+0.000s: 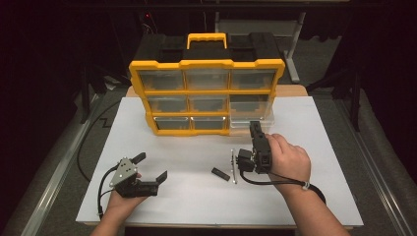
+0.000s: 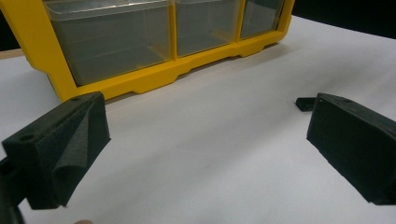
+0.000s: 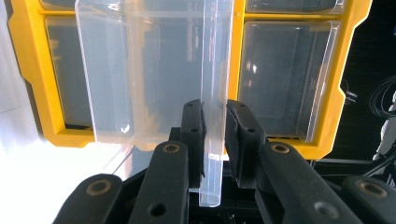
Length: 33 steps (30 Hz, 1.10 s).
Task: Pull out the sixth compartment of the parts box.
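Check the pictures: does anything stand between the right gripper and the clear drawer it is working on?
Nothing visible does. The right gripper already has its jaws closed on the front wall of the clear drawer, which sticks partly out of the yellow organizer.

Both forearms are bare, with no sleeves; a thin pale band circles the wrist of the right hand [image 1: 290, 160]. The left hand-held gripper [image 1: 150, 167] is black, with a grey three-cornered plate [image 1: 124, 170] on top that carries small dark screw heads, and a black cable [image 1: 102, 191] loops from its body. Its two jaws are blocky wedges of matt, grainy black material, each with a small round hole near the tip. The right hand-held gripper [image 3: 214, 125] is also black, a cable [image 1: 265, 182] trailing from it; its jaws sit on glossy linked bars with brass-coloured pivot bushings and grey screws, and the pads show small screw holes
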Motion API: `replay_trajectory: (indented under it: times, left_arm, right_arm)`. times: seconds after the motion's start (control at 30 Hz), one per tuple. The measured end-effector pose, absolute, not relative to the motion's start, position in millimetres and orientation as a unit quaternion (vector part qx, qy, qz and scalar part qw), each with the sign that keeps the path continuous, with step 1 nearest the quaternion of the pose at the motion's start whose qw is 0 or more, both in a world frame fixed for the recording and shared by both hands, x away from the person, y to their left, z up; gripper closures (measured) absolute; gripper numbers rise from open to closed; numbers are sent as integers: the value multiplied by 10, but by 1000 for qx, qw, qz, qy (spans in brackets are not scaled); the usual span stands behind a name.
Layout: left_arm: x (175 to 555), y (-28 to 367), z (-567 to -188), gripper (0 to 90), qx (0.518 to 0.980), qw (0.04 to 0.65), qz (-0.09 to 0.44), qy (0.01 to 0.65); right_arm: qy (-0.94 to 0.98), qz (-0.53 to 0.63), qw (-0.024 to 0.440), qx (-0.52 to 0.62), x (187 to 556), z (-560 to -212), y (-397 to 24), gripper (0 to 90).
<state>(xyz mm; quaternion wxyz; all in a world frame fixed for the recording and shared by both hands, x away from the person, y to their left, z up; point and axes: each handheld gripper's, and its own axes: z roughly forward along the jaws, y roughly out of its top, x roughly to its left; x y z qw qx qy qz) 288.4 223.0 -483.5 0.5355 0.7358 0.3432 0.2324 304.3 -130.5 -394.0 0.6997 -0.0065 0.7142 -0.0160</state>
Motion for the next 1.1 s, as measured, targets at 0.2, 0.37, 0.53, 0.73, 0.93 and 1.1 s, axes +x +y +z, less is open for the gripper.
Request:
replay_trajectory:
  times: [0.2,0.37,0.53,0.73,0.93,1.1]
  left_arm:
    - [2880,2239,-4829,3,733,538,233,345]
    - [2884,2240,-4831,3,733,538,233,345]
    - [2881,2242,-4827,3,732,539,234,346]
    - [2881,2252,-4818,3,729,540,236,348]
    - [2877,2255,-4816,3,727,542,236,350]
    - [2885,2263,-4818,3,727,541,236,351]
  right_arm:
    - [719,-10,695,-2,3042,-3931,-1313,775]
    - [725,-7,689,1,3016,-3920,-1312,695]
    - [726,7,688,9,2941,-3932,-1361,646]
    - [735,10,678,11,2857,-4025,-1437,602]
    - [748,4,663,7,2841,-4214,-1504,570]
    - [761,5,648,17,2838,-4399,-1548,555]
